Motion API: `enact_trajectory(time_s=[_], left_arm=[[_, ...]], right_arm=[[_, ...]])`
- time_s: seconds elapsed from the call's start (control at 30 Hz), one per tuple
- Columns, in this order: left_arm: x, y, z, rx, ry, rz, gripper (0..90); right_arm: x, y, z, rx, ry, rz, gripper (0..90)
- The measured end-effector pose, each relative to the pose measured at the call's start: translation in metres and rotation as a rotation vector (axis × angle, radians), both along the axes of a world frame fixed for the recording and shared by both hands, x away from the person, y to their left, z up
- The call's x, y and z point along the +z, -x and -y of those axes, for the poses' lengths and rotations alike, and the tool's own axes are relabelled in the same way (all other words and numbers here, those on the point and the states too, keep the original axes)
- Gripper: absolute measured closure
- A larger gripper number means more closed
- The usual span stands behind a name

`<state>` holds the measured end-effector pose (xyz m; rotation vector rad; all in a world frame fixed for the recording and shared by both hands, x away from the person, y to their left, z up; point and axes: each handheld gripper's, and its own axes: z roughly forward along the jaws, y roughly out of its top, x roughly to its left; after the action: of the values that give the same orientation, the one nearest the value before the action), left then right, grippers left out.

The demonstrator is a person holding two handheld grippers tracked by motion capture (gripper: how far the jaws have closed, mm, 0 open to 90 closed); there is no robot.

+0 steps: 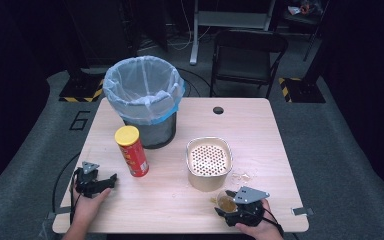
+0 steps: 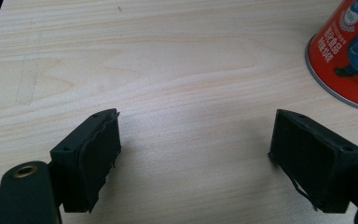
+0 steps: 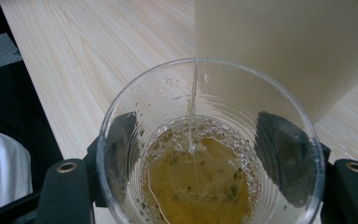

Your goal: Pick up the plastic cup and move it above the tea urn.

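Observation:
My right gripper (image 1: pixel 228 204) is shut on a clear plastic cup (image 1: pixel 225 202) holding amber liquid with bits in it. In the right gripper view the cup (image 3: pixel 205 154) stands upright between both jaws, just in front of a beige container (image 3: pixel 284 51). That beige container (image 1: pixel 209 164) has a perforated strainer lid and stands at the table's middle right. My left gripper (image 1: pixel 111 179) rests at the table's front left, open and empty. In the left gripper view its two black pads (image 2: pixel 98 158) stand wide apart over bare wood (image 2: pixel 168 70), with a red chip can (image 2: pixel 349 51) at the upper right.
A red chip can with a yellow lid (image 1: pixel 132 151) stands upright left of centre. Behind it a mesh bin lined with a blue bag (image 1: pixel 144 100) sits on the table's back left. Crumbs (image 1: pixel 242 176) lie right of the beige container. A folding chair (image 1: pixel 247 55) stands beyond the table.

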<state>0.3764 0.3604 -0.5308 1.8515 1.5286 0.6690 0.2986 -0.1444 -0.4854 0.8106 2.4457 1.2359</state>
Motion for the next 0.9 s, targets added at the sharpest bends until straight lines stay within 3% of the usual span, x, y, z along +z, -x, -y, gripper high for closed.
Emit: enact_trajectory(time_s=[0.3,0.5,0.9], left_arm=[[0.000,0.000,0.000,0.000,0.000,0.000,15.6],[0.000,0.000,0.000,-0.001,0.001,0.000,15.5],[0.000,0.000,0.000,-0.001,0.000,0.000,15.5]], right_arm=[[0.005,-0.001,0.002,0.027,0.027,0.013,32.7],[0.026,-0.009,0.019,0.001,0.020,0.012,34.3],[0.068,-0.043,0.055,-0.060,0.017,0.044,37.0]])
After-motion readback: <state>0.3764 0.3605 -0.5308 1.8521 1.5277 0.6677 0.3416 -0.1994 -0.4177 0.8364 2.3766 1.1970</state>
